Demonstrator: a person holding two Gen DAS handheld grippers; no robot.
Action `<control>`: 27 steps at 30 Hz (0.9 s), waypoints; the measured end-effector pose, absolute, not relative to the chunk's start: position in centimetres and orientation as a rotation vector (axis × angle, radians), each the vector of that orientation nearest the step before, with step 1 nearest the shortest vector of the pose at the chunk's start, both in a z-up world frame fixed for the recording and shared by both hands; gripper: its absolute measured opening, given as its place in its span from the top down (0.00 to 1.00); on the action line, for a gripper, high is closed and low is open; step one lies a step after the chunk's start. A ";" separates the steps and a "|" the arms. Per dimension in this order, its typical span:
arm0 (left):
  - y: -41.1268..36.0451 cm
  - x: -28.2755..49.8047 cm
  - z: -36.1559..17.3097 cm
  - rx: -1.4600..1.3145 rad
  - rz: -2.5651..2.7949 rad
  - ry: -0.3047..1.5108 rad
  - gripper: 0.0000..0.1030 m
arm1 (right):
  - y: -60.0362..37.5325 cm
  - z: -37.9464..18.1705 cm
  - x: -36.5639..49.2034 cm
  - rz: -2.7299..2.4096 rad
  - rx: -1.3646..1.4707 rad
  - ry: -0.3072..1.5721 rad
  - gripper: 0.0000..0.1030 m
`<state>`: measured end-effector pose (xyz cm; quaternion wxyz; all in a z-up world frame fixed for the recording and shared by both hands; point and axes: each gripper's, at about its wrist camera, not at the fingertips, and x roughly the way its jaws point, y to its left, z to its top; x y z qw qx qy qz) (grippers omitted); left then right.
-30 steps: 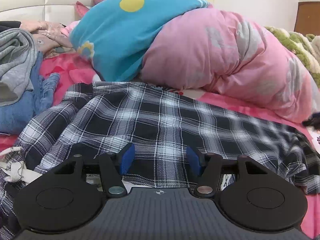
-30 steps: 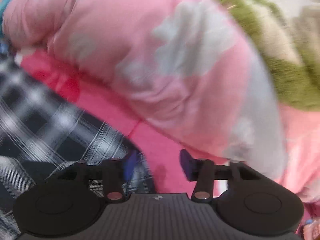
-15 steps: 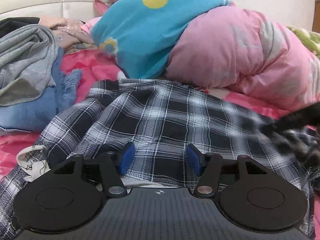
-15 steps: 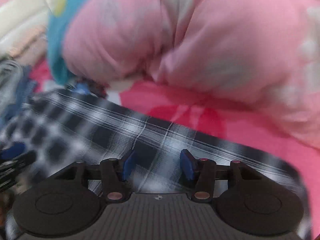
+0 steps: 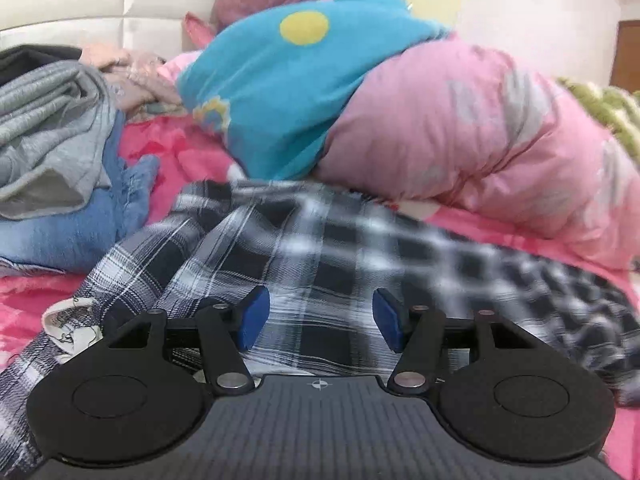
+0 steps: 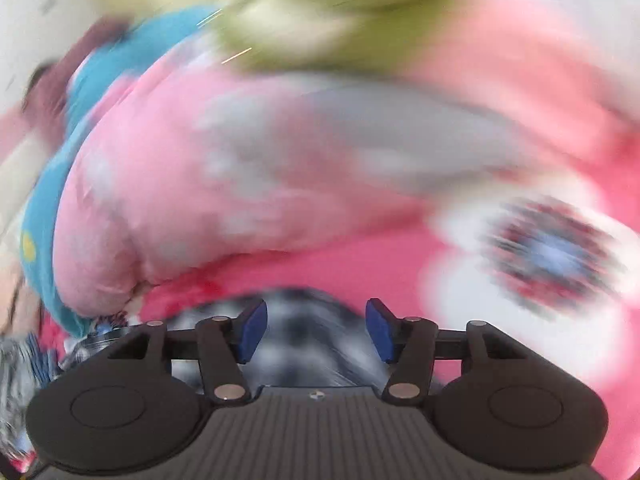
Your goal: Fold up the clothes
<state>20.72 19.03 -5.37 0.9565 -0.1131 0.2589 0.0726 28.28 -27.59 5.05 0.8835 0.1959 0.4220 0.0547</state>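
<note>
- While your left claw (image 5: 320, 322) hangs low over the plaid shirt (image 5: 320, 248), its blue pads (image 5: 252, 320) stand apart with cloth showing between them; nothing is pinched, so it reads as released.
- Your plaid shirt lies spread across the pink bed sheet (image 5: 176, 156), its right half smeared by blur in the left wrist view.
- At the shirt's left edge a scrap of white printed fabric (image 5: 68, 320) peeks out.
- To the left you have a heap of clothes: a grey garment (image 5: 48, 120) lying on top of blue jeans (image 5: 80, 224).
- Behind the shirt sits a pink quilt (image 5: 480, 132) with a turquoise cover (image 5: 288, 92) beside it.
- Your right claw (image 6: 316, 328) has just been widening its jaws; the pads are parted, and a little plaid cloth (image 6: 300, 312) shows in the gap, not pressed by either pad.
- That right wrist view is heavily blurred; you can make out the pink quilt (image 6: 200, 184) and a green blanket (image 6: 320, 28) only.
</note>
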 end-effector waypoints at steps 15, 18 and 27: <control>0.5 21.7 -3.4 -0.076 -0.290 0.546 0.44 | -41.1 2.1 14.6 0.061 0.506 0.867 0.45; -1.9 23.6 -6.0 -0.029 -0.291 0.599 0.44 | -37.0 2.1 14.2 0.153 0.357 0.818 0.45; -2.5 23.9 -7.9 -0.018 -0.276 0.635 0.44 | -32.2 -1.3 14.4 0.172 0.073 0.833 0.87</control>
